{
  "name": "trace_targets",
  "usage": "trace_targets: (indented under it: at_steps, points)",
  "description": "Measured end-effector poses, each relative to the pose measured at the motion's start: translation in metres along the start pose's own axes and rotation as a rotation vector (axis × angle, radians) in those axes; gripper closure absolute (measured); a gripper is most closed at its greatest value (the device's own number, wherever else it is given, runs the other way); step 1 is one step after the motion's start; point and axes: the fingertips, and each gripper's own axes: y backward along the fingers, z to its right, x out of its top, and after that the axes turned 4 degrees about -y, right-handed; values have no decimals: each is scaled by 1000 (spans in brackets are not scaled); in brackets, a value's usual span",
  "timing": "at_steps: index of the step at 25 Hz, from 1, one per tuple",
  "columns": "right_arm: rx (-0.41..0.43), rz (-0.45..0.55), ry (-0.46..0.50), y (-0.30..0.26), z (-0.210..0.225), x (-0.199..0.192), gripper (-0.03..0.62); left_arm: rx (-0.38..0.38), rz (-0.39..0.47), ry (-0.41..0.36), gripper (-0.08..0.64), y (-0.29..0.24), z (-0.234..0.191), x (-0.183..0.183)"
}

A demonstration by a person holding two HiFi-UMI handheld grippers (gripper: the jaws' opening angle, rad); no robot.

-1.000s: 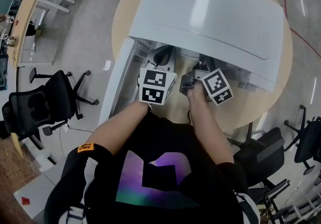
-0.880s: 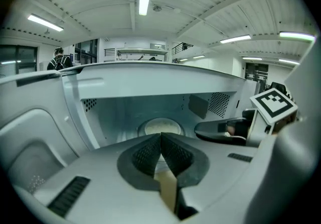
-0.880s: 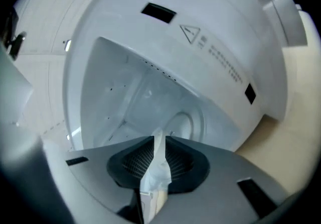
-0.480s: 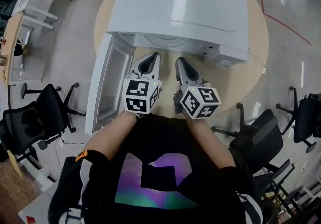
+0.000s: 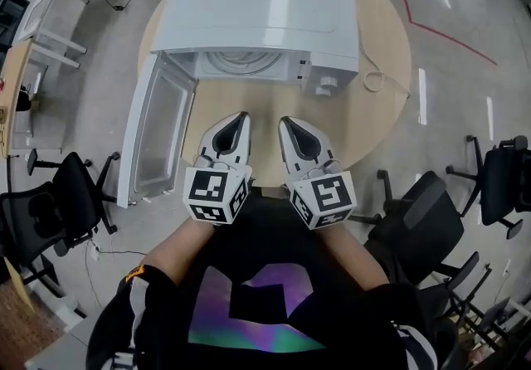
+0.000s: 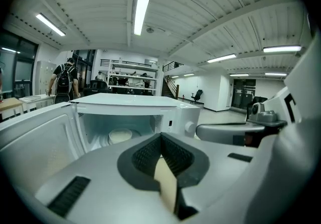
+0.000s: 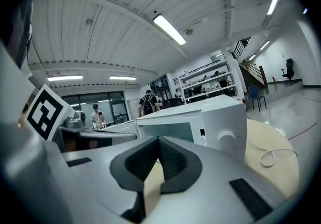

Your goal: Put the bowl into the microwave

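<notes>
Bowl (image 6: 120,136) inside microwave (image 6: 143,101), left gripper view only; left hand-held gripper (image 6: 161,137) and right hand-held gripper (image 7: 158,140) closed, empty

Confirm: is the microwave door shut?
No, the microwave door stands swung open at the left, and the bowl shows inside.

A round tan wooden table (image 5: 388,36) fills the upper middle of the head view, with a looped white cord (image 5: 375,80) near its right edge. Black swivel office chairs stand at the lower left (image 5: 46,211) and the right (image 5: 415,227) on the glossy grey floor (image 5: 465,111). A red floor line (image 5: 431,21) crosses the upper right.
</notes>
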Motion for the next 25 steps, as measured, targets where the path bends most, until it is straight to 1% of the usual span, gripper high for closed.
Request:
trace_targets:
  at_steps: [8, 12, 15, 19, 22, 25]
  points:
    - [60, -15, 38, 43, -7, -13, 574, 60, -4, -1, 514, 44, 41, -15]
    - [69, 4, 47, 55, -10, -9, 574, 71, 6, -21, 514, 59, 51, -15]
    - [59, 24, 67, 67, -13, -1, 574, 58, 25, -38, 514, 64, 60, -9]
    - [23, 41, 78, 83, -15, 4, 574, 26, 61, -63, 514, 73, 72, 1]
    - [-3, 40, 76, 91, -22, -2, 574, 7, 77, -75, 514, 87, 75, 0]
    - [-21, 30, 72, 100, -39, -14, 574, 3, 76, -77, 514, 112, 72, -10]
